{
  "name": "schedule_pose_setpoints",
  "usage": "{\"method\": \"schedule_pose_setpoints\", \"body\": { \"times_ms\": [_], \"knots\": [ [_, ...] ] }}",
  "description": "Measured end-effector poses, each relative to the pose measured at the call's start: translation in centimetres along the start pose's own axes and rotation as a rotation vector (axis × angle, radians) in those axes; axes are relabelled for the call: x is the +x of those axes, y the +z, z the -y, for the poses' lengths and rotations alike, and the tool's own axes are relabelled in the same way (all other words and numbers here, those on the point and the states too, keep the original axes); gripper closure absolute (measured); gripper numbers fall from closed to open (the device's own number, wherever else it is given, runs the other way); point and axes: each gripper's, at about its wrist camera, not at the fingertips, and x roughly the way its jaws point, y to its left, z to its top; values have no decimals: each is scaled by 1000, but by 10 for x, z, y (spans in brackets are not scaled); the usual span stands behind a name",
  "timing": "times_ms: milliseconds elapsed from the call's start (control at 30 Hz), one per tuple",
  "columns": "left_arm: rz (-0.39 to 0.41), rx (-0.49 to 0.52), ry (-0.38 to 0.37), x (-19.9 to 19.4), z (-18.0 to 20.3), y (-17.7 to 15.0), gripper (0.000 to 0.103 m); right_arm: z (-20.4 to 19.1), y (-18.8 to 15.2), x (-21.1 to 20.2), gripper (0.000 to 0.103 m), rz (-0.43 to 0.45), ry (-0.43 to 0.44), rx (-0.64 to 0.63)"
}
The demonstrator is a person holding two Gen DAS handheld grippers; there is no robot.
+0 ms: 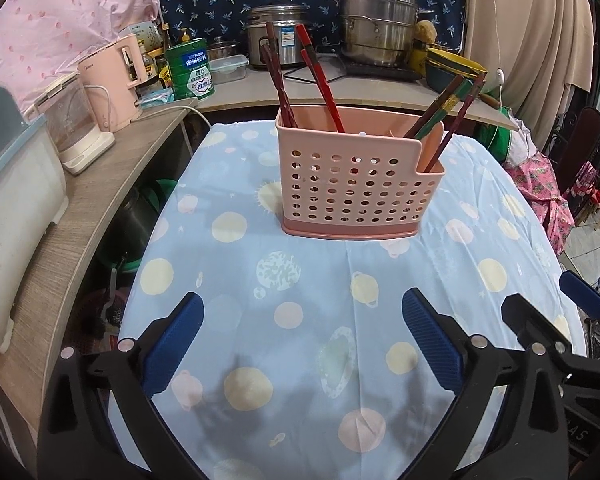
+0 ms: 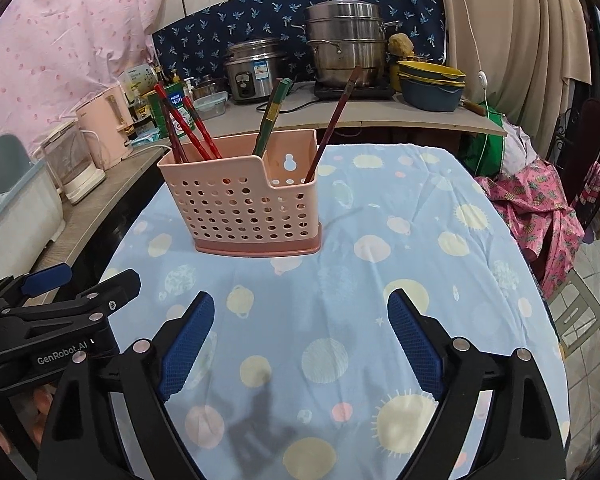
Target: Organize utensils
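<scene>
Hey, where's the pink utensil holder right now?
The pink utensil holder stands upright on the blue tablecloth, centre in the left wrist view and left of centre in the right, with chopsticks standing in it.

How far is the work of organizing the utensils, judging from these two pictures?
It looks almost or fully done. Done: the chopsticks stand in the pink holder, some at each end. In hand: nothing; the left gripper and the right gripper have open, empty jaws. Left: no loose utensil shows on the tablecloth.
</scene>
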Motion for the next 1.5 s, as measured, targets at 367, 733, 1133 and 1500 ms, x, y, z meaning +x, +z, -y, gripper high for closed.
{"method": "schedule_pose_setpoints", "body": {
  "times_ms": [367, 733, 1133, 1500],
  "knots": [
    [8, 10, 38, -1, 0, -4, 7, -3, -6, 2, 7, -5, -2, -1],
    [13, 17, 70, -3, 1, -7, 7, -6, -7, 0, 7, 2, -33, -23],
    [-3, 9, 87, 0, 1, -9, 7, -4, -10, 1, 7, -2, -51, -29],
    [2, 10, 105, 2, 2, -9, 7, -3, -9, 4, 7, -2, -57, -29]
  ]
}}
